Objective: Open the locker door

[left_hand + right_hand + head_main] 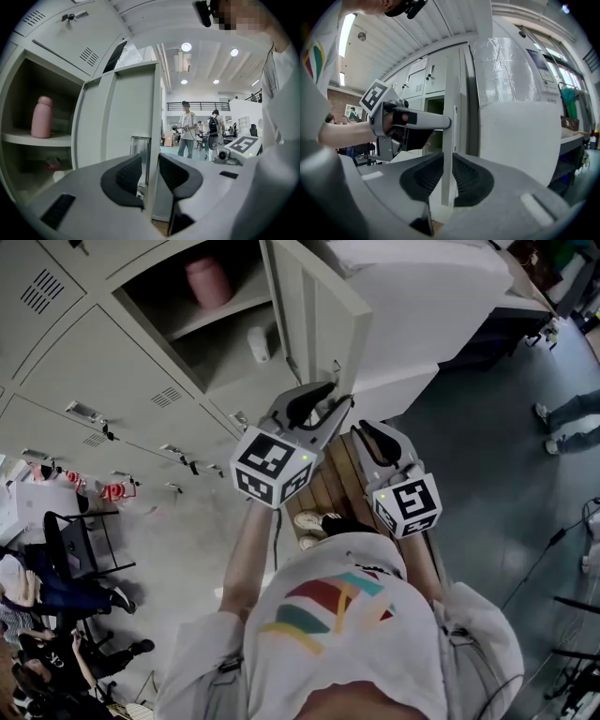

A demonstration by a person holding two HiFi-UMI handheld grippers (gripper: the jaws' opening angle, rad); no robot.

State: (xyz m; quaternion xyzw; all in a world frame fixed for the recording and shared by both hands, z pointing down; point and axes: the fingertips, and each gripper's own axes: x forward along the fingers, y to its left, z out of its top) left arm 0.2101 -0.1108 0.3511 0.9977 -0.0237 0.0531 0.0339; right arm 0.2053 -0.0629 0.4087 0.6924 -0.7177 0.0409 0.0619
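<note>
The grey locker door [319, 324] stands swung out, edge toward me, and its compartment is open. A pink bottle [208, 282] sits on the upper shelf there. My left gripper [328, 401] is shut on the door's free edge. My right gripper [362, 433] grips the same edge just below it. In the left gripper view the door [126, 117] runs between the pads of the left gripper [151, 171], with the pink bottle [41, 117] at left. In the right gripper view the thin door edge [451, 93] is pinched by the right gripper [447, 176], and the left gripper [446, 123] holds it higher up.
A big white plastic-wrapped cabinet [422, 306] stands right behind the open door. Closed lockers [75, 362] fill the wall at left. A wooden bench [328, 488] lies under my arms. People [187, 129] stand far back in the hall, and others sit at lower left [47, 587].
</note>
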